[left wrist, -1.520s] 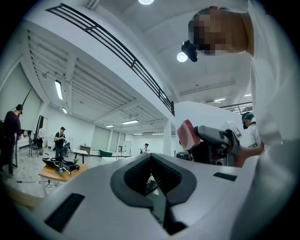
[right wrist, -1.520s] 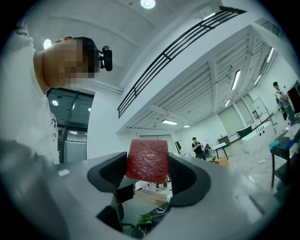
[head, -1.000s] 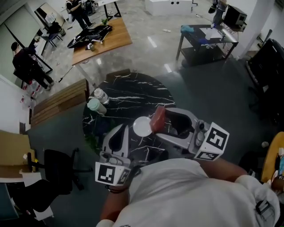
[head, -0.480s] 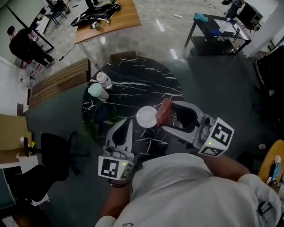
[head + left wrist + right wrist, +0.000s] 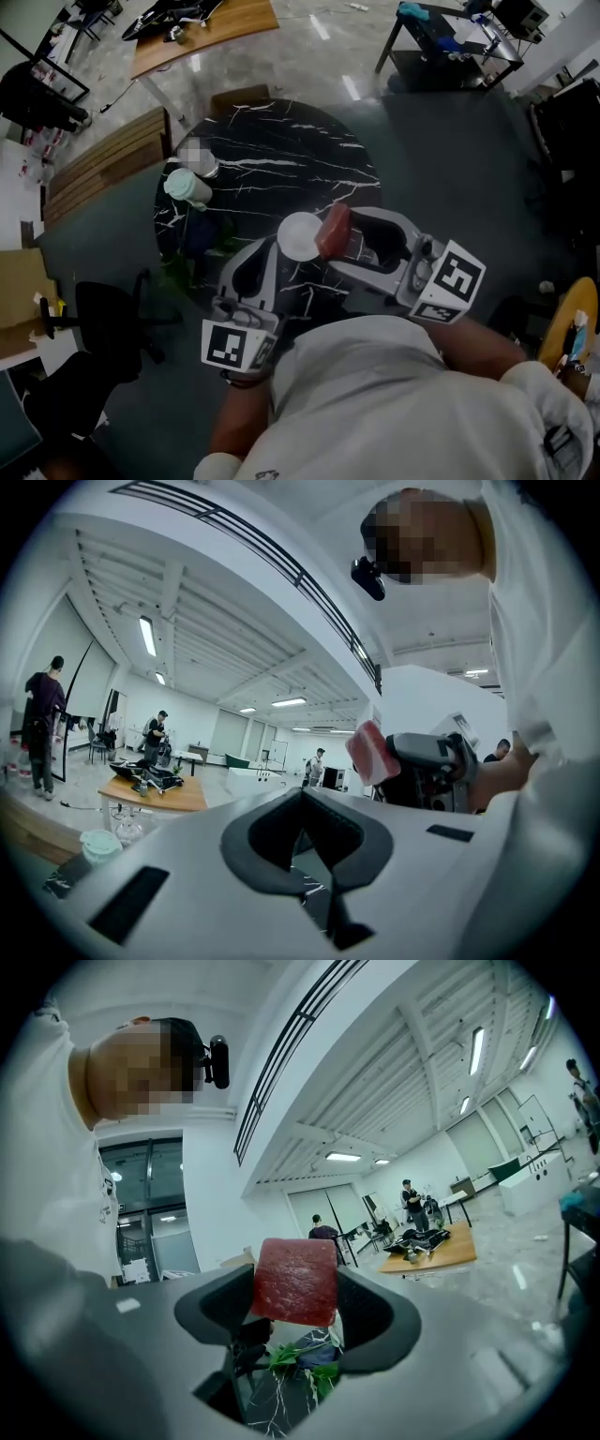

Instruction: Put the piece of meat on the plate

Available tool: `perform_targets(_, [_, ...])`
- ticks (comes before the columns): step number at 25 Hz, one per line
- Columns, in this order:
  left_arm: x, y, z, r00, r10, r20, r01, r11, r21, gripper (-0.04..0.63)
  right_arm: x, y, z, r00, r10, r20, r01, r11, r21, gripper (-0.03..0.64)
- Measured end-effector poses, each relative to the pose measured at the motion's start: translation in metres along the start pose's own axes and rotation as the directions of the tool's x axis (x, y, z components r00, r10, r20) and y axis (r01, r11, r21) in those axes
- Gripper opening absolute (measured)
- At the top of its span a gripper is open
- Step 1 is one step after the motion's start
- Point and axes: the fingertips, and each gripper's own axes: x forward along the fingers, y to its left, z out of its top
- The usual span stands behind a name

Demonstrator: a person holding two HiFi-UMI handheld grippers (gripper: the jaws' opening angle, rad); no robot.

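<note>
A red block of meat [image 5: 334, 230] hangs at the right rim of a small white plate [image 5: 298, 234], which rests on the round black marble table [image 5: 281, 159]. My right gripper [image 5: 335, 232] is shut on the meat [image 5: 293, 1282], which fills the gap between its dark pads. My left gripper [image 5: 270, 249] hovers just left of and below the plate, shut with nothing in it. In the left gripper view the jaws [image 5: 302, 801] meet at the tips, and the meat [image 5: 367, 753] shows held in the right gripper [image 5: 427, 766] above them.
A cup with a pale green lid [image 5: 186, 187] and a bottle [image 5: 199, 157] stand at the table's left edge. Green leaves [image 5: 298, 1354] lie on the table below the right gripper. A black chair [image 5: 103, 319], a wooden bench [image 5: 103, 173] and a black cart [image 5: 450, 47] surround the table.
The head view has shifted over the table. My right gripper still holds the meat by the plate's right rim, now slightly lower against it. The left gripper stays shut beside the plate.
</note>
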Motion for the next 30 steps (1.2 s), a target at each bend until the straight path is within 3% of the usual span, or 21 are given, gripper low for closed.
perform_targets(14, [0.003,0.029,-0.076,0.989,-0.047,-0.141,0.044,0.999,-0.027,0.007,0.029,-0.041,-0.092,0.982,-0.042,-0.186,0.05,0.998,0.038,0.267])
perform_targets(30, [0.024,0.069,-0.179,0.981,-0.065,-0.18,0.055,0.997,-0.06,0.007,0.054,-0.095,-0.216,0.931,-0.092,-0.354,0.109,0.994,0.029,0.267])
